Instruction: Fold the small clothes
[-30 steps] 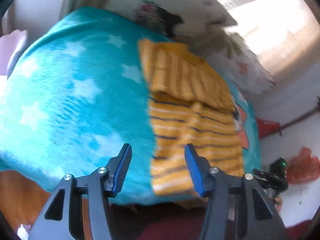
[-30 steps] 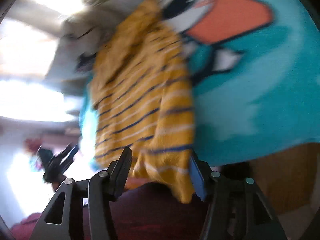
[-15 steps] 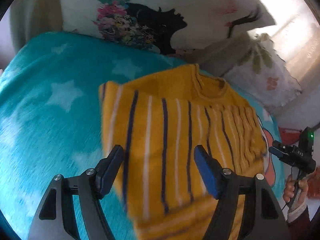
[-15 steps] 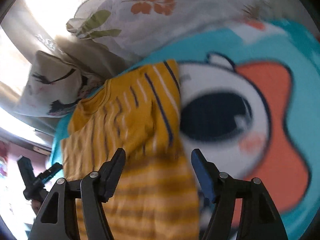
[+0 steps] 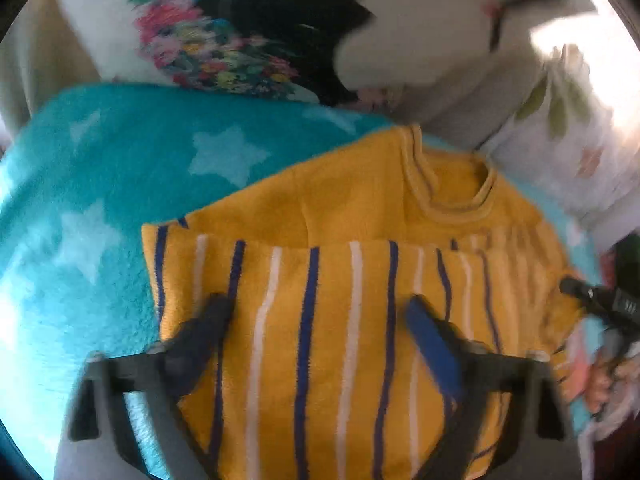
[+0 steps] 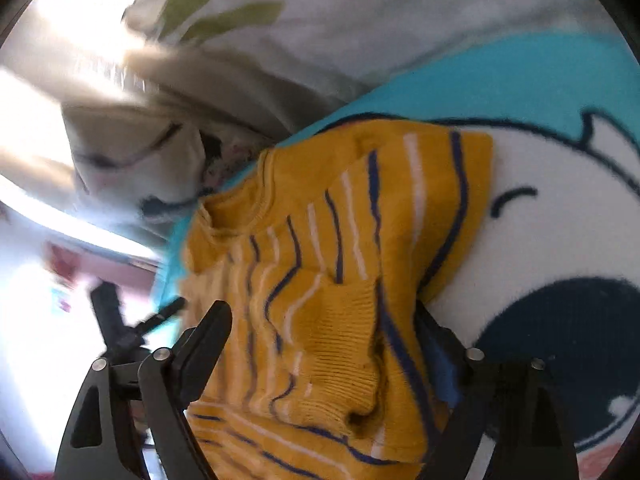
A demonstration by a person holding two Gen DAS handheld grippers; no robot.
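On the teal star blanket [image 5: 132, 168], yellow striped sweater [image 5: 320, 320] lies with its hem flap doubled over toward the collar at 1 o'clock, stripes running 6-to-12. Left gripper [image 5: 320, 316] spread wide over the flap, pinching nothing. Right gripper [image 6: 324, 328] also spread, bunched sleeve cuff [image 6: 340, 340] between its jaws, so the right is nearer for tucking that sleeve.

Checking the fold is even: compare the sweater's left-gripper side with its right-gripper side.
Near the left gripper the yellow sweater lies flat, stripes straight; near the right gripper it bunches, stripes wavy. A ribbed cuff shows only on the right gripper's side. Both grippers are open over the sweater on the teal blanket.
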